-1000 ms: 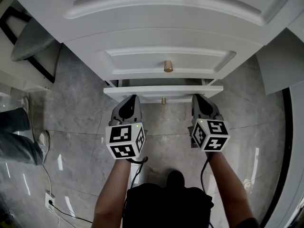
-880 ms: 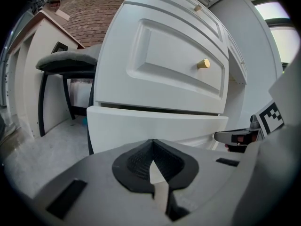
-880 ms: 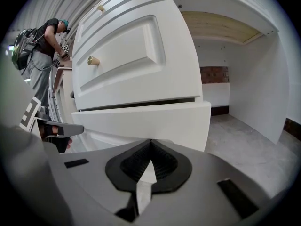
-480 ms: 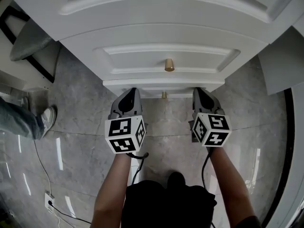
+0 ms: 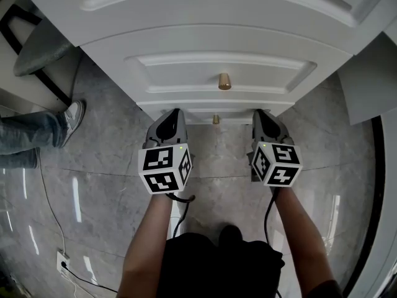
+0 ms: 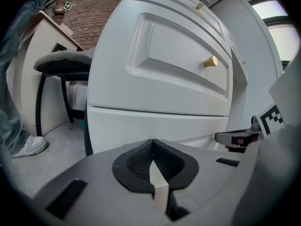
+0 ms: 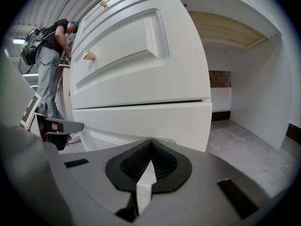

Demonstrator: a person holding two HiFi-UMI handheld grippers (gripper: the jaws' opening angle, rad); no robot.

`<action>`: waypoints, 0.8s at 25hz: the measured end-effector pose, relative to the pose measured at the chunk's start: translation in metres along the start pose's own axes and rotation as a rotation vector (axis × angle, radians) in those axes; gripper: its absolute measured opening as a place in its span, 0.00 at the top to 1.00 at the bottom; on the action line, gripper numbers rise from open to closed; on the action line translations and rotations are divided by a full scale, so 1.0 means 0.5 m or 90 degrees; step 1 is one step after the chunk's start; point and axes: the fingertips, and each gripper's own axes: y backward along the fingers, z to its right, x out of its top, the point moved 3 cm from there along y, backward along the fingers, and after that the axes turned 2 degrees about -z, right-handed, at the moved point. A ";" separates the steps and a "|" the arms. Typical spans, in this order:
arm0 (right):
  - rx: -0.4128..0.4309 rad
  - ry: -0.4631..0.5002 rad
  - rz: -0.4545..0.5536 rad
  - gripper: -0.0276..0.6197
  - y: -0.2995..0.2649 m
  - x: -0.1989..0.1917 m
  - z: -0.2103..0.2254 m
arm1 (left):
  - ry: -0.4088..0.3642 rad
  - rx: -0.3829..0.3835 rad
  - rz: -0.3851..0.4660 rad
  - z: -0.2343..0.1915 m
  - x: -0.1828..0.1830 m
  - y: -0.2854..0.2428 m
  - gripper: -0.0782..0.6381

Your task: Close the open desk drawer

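The lowest drawer (image 5: 214,112) of the white desk sits almost flush under the upper drawer, whose brass knob (image 5: 224,81) shows above. A small brass knob (image 5: 215,119) marks the lowest drawer's middle. My left gripper (image 5: 169,118) is shut and its tip rests against the drawer front (image 6: 155,126) left of that knob. My right gripper (image 5: 263,118) is shut too, pressed on the same front (image 7: 141,121) near its right end. Nothing is held between either pair of jaws. From the left gripper view, the right gripper (image 6: 235,138) shows at the right edge.
A person's leg and shoe (image 5: 37,129) stand on the grey tiled floor at the left. A black-framed stool with a grey cushion (image 5: 40,48) is beside the desk. A cable (image 5: 49,216) runs to a floor socket (image 5: 64,262). The desk's knee space (image 7: 244,102) opens at the right.
The lowest drawer has slid inward, from sticking out to nearly flush. Both grippers moved forward with it. The bystander's foot shifted at the left.
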 end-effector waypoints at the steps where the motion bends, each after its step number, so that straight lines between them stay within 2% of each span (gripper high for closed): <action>1: 0.000 0.000 0.000 0.95 -0.003 0.002 -0.002 | 0.001 0.000 -0.001 -0.001 0.002 -0.003 0.88; 13: -0.001 0.016 0.010 0.95 -0.010 0.004 -0.003 | -0.015 -0.007 0.000 -0.002 0.003 -0.007 0.88; 20: -0.009 0.007 0.010 0.95 0.009 0.007 -0.001 | -0.006 -0.009 -0.008 -0.004 0.005 0.009 0.88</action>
